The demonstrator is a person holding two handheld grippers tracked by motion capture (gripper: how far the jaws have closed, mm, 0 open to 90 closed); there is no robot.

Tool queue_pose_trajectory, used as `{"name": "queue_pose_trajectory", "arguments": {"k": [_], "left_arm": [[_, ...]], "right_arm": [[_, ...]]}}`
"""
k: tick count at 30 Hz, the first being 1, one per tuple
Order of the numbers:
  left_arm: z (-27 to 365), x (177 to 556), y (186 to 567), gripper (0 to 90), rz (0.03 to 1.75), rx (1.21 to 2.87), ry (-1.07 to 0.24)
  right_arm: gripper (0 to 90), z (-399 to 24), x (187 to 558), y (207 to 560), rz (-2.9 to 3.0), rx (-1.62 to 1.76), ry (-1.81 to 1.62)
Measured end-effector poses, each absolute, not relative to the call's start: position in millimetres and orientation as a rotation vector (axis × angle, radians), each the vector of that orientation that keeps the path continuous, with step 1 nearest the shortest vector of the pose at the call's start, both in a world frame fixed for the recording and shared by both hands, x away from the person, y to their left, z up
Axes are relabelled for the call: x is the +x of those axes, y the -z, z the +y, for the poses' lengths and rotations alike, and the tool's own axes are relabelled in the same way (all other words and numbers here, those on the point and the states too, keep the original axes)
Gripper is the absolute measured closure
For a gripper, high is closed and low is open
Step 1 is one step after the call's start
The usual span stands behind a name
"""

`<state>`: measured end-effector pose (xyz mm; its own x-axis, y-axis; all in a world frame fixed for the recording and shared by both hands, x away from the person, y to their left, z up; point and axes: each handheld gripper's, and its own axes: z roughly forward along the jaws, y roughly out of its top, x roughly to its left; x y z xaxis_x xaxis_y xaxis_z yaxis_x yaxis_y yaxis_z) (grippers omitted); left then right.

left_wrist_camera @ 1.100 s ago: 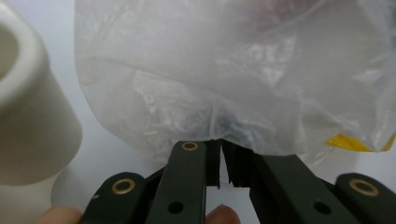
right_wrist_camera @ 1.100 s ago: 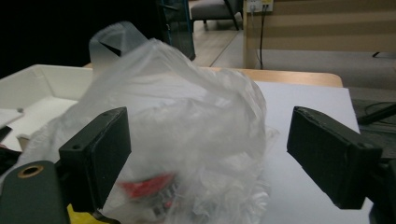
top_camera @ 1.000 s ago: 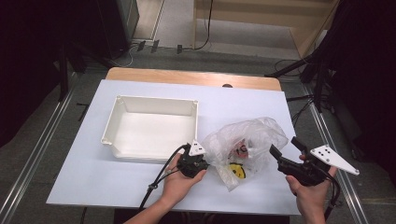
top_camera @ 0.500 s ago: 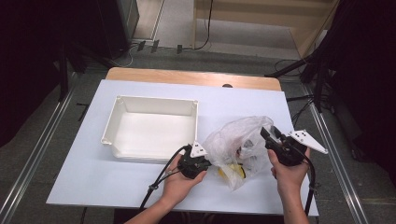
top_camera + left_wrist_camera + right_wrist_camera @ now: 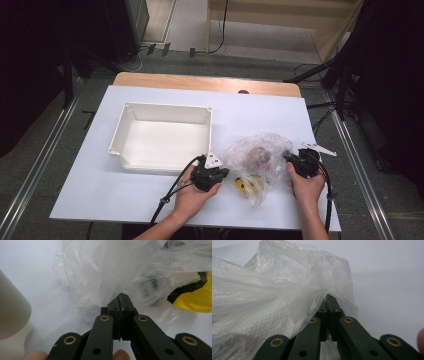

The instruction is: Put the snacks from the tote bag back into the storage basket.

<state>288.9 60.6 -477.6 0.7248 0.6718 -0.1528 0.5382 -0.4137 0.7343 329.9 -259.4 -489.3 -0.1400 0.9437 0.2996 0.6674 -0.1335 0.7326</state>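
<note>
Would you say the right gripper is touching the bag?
Touching: in the right gripper view, the right gripper has its jaws closed on a fold of the bag.

We see a white rectangular plastic tray (image 5: 167,106) lying empty on the left half of a white-topped table (image 5: 100,190). In the left gripper view, its rounded corner (image 5: 12,312) shows blurred at the left edge. A bare wooden strip (image 5: 200,82) runs along the table's far edge, with a small dark round spot (image 5: 243,92) just beside it. Grey metal rails (image 5: 40,165) run along the floor on both sides, and a black cable (image 5: 222,30) trails across the floor beyond.
</note>
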Motion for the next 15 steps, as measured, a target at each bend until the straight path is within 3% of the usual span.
{"name": "queue_pose_trajectory", "arguments": {"k": [3,6,8,11,15], "left_arm": [[62.0,288.7,477.2,85.4,0.908,2.102,-0.201],[64.7,287.9,475.7,75.6,0.9,2.066,-0.193],[66.7,285.1,474.1,64.8,0.883,2.023,-0.214],[66.7,279.5,470.8,55.8,0.853,2.009,-0.253],[63.6,272.5,466.7,53.2,0.828,2.001,-0.23]], "right_arm": [[70.4,-260.0,325.6,486.6,1.78,1.772,-1.213],[51.7,-262.3,318.7,479.2,1.737,1.736,-1.267],[45.2,-264.6,312.5,472.2,1.704,1.712,-1.3],[39.0,-267.0,303.2,460.3,1.671,1.671,-1.341],[34.7,-269.2,291.5,445.8,1.638,1.621,-1.38]]}}
